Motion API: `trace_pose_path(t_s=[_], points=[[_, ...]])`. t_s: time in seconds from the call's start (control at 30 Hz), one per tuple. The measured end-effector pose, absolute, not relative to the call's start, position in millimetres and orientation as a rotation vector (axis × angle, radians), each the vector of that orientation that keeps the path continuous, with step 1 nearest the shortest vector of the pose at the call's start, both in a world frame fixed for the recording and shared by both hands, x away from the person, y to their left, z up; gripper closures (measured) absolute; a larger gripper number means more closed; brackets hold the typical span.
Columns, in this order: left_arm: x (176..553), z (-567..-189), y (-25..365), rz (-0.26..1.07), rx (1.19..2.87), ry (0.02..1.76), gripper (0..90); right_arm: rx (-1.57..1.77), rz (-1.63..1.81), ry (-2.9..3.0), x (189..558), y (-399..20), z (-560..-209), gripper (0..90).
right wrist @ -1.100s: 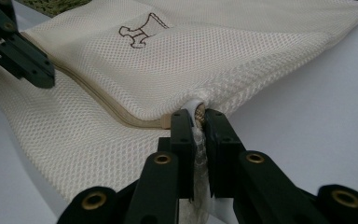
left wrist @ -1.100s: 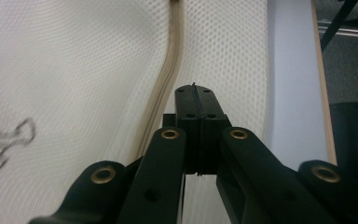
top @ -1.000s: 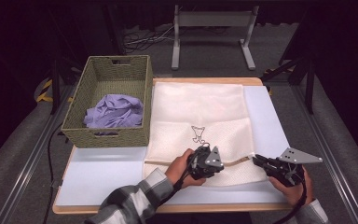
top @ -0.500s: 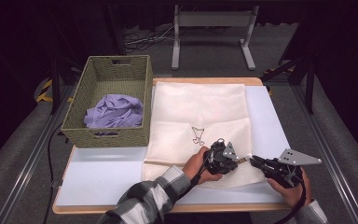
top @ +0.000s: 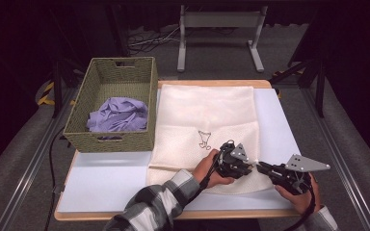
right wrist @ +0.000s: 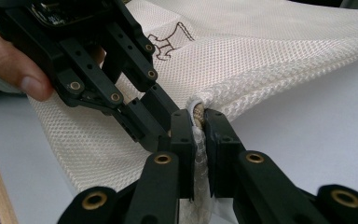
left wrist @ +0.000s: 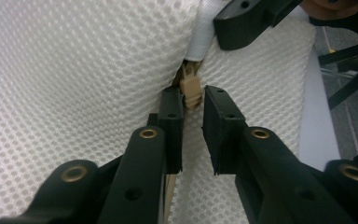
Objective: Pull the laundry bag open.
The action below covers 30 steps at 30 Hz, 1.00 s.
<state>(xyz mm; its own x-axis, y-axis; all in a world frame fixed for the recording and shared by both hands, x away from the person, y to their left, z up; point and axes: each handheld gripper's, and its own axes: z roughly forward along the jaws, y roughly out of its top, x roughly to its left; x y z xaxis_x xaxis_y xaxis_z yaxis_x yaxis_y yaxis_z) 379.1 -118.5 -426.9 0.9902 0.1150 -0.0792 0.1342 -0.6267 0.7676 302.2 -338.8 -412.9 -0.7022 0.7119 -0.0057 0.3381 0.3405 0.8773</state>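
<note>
Pinching the mesh laundry bag (top: 207, 122) at its near corner by the zipper end, my right gripper (right wrist: 196, 135) stays clamped. Left gripper (left wrist: 193, 126) jaws have just been opening, straddling the tan zipper pull (left wrist: 189, 88), not pressing. Risk: pull slips sideways; mesh snags the teeth.

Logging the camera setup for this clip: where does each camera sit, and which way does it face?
High view: above the person's side, facing forward and down on the table; forearms and both grippers enter from below.
Left gripper view: on the left gripper, looking along its fingers at the mesh bag and tan zipper pull.
Right gripper view: on the right gripper, fingers clamping the bag's edge.
Shared: both gripper views show the bag.
</note>
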Motion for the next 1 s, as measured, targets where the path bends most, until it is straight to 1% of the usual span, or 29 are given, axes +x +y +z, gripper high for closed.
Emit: trace_pose_path(t_s=[0.1,0.17,0.27,0.37,0.57,0.67,0.8,1.0], points=[[378.3,-426.1,-120.1,-0.022,2.262,0.171,80.0,0.923,1.312,2.223,302.0,-339.1,-413.0,83.4],[379.3,-426.4,-120.4,-0.012,2.269,0.172,83.5,0.921,1.309,2.225,301.8,-339.0,-413.1,83.4],[381.2,-424.5,-119.0,-0.028,2.27,0.178,86.3,0.919,1.313,2.223,301.4,-339.0,-412.8,83.4],[383.7,-422.7,-117.6,-0.05,2.276,0.172,86.6,0.915,1.316,2.223,301.0,-339.2,-412.8,83.4],[382.9,-422.8,-122.1,-0.042,2.288,0.177,86.1,0.912,1.313,2.226,301.3,-338.3,-413.2,83.5],[383.0,-422.5,-122.5,-0.048,2.285,0.165,84.0,0.907,1.317,2.231,301.0,-337.9,-414.1,83.5],[383.2,-422.7,-123.3,-0.044,2.291,0.185,86.7,0.91,1.301,2.228,300.9,-337.4,-413.7,83.5],[384.7,-422.6,-122.0,-0.065,2.303,0.193,87.1,0.91,1.262,2.216,299.3,-336.9,-413.3,83.8]])
